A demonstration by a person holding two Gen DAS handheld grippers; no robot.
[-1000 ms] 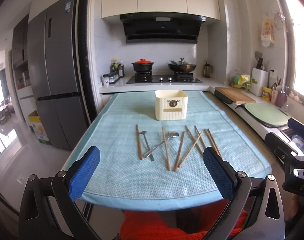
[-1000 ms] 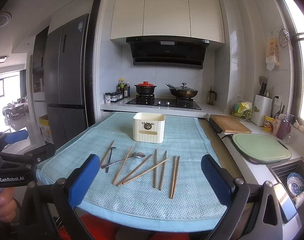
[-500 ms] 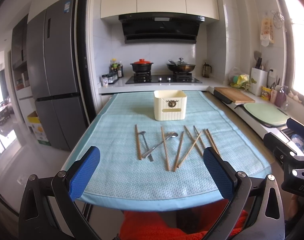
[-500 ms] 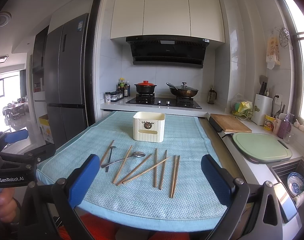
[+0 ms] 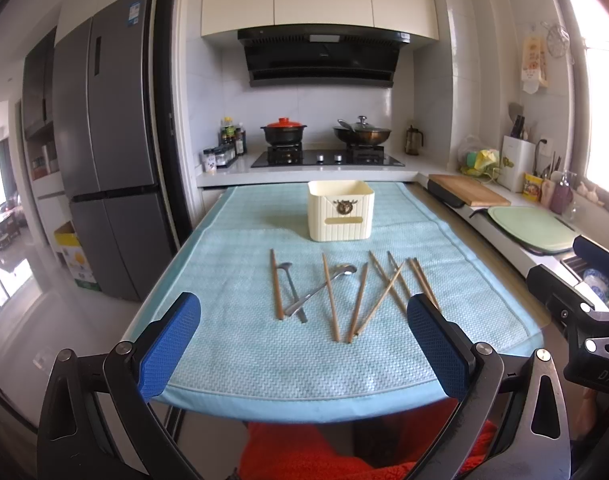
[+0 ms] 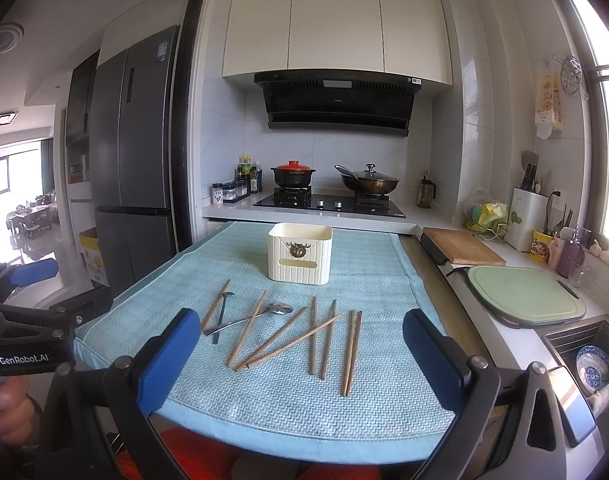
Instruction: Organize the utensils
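Lying scattered – wooden chopsticks (image 6: pixel 292 340) (some crossed), spoons (image 6: pixel 248 320); both grippers (image 5: pixel 304 344) (image 6: pixel 300 356) wide, empty.

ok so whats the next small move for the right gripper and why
Probably lower the right gripper onto the parallel pair of chopsticks at the right end of the row. Both grippers are open and empty, the cream utensil box holds nothing visible, and that pair lies clear of the crossed sticks.
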